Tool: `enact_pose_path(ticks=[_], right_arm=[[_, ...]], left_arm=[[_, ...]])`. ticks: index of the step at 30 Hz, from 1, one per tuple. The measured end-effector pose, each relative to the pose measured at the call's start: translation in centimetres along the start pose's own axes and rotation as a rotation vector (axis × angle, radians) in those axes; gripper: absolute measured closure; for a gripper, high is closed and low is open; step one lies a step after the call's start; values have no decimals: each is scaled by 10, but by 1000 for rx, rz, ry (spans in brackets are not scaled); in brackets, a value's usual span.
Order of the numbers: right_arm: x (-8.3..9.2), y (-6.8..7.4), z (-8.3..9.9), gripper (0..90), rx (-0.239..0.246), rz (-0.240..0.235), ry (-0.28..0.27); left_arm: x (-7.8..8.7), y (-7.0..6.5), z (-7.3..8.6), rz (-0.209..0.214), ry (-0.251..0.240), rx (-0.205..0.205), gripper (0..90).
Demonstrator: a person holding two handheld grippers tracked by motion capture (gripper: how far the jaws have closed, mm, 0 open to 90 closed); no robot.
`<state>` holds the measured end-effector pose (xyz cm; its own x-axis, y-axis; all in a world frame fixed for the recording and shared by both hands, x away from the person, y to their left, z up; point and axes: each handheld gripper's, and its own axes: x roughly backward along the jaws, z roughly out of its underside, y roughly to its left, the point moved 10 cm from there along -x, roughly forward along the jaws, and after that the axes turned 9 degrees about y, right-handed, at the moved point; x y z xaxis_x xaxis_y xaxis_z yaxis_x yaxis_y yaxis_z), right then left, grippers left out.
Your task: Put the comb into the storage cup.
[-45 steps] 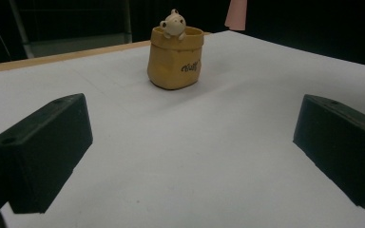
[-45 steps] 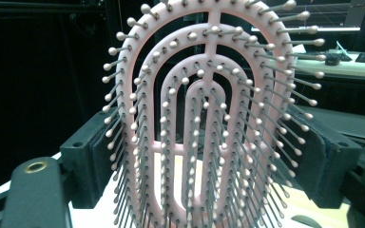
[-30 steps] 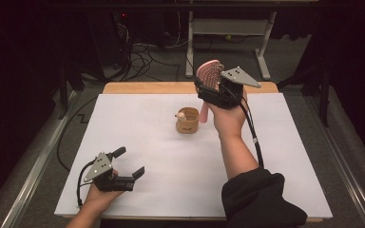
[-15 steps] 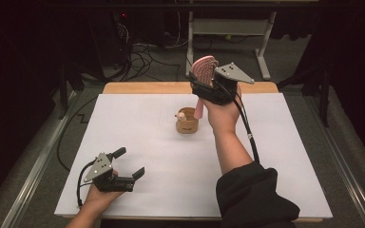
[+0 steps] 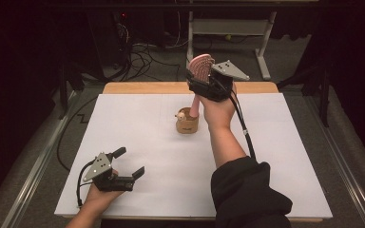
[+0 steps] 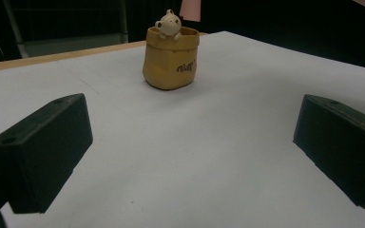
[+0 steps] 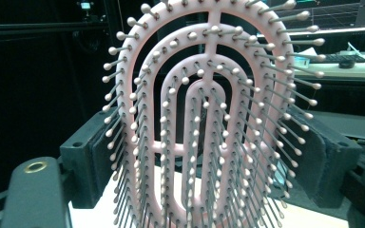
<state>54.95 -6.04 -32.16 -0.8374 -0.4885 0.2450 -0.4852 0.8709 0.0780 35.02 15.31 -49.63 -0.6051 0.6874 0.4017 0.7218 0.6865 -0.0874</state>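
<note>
A pink hairbrush (image 5: pixel 201 69) stands upright above the far middle of the white table, its handle pointing down just behind a small tan pot (image 5: pixel 187 124) with a little bear figure (image 5: pixel 181 114) on its rim. My right gripper (image 5: pixel 204 83) is shut on the hairbrush head (image 7: pixel 209 118), whose bristles face the right gripper view's camera. My left gripper (image 5: pixel 129 164) rests low at the near left of the table, open, nothing between its jaws. The left gripper view has the tan pot (image 6: pixel 170 59) straight ahead, well beyond the jaws.
A white sheet (image 5: pixel 138 128) covers the table, with a wooden edge (image 5: pixel 142 87) at the far side. Cables (image 5: pixel 142 54) and a metal stand (image 5: pixel 228 28) lie on the floor beyond. A desk with a keyboard (image 7: pixel 347 59) appears behind the brush in the right gripper view.
My right gripper has carried the hairbrush a little leftward and farther back, toward the pot. The left gripper has stayed where it was.
</note>
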Motion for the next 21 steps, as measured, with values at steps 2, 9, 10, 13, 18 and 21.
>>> enact_pose_path(ticks=[2,9,10,13,18,21], right_arm=[[-1,1,0,202,1,-2,0],[-8,2,2,202,-1,0,7],[-9,2,3,202,-5,1,9],[-13,2,5,202,-19,-3,11],[-17,3,11,201,-19,0,28],[-21,2,14,202,-16,4,41]], left_arm=[[0,0,0,-1,0,-2,0],[0,0,0,-2,-3,0,0],[0,0,0,-2,-4,1,0],[-1,-1,1,-1,4,-4,0],[0,0,1,-1,5,-3,0],[0,0,1,-1,1,6,0]])
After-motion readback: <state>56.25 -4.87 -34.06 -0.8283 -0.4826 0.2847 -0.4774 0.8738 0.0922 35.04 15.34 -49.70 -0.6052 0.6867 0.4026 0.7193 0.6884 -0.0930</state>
